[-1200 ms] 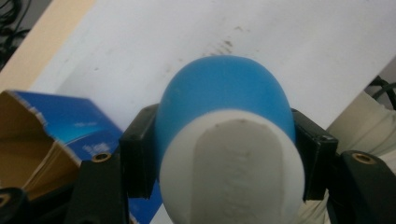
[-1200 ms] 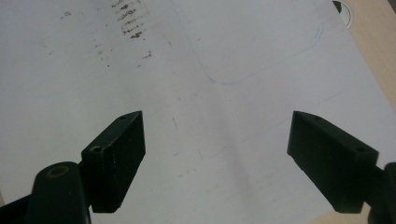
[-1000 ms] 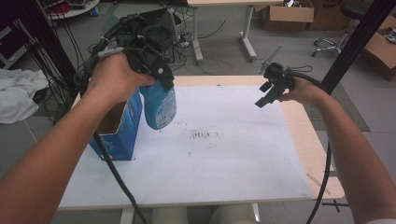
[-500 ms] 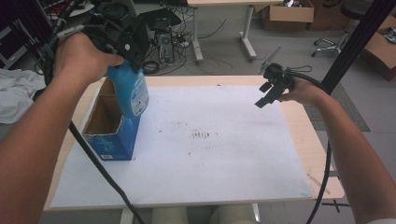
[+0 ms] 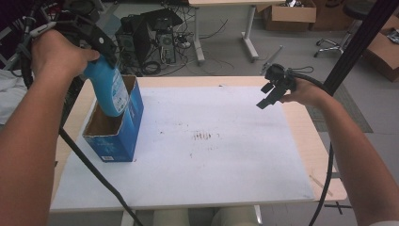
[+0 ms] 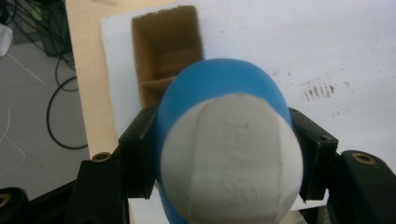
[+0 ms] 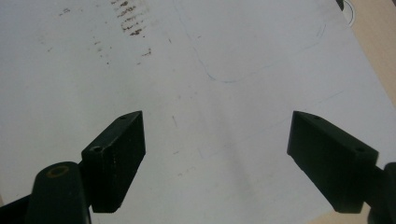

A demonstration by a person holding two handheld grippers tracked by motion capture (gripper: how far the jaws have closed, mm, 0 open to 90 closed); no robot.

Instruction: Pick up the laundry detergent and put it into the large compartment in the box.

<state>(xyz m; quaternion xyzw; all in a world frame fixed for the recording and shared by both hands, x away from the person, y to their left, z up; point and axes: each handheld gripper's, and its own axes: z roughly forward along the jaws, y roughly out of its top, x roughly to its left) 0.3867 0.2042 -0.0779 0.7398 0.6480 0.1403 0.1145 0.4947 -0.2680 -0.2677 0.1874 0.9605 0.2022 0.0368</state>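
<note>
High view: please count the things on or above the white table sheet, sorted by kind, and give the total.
Blue plastic bottle, held over the carton: 1
Open blue cardboard carton, standing on the sheet: 1
Black two-jaw tool, left shut on the bottle, right open: 2
Total: 4

Cardboard boxes (image 5: 282,12) and perhaps computer cases (image 5: 150,35) on the floor.
</note>
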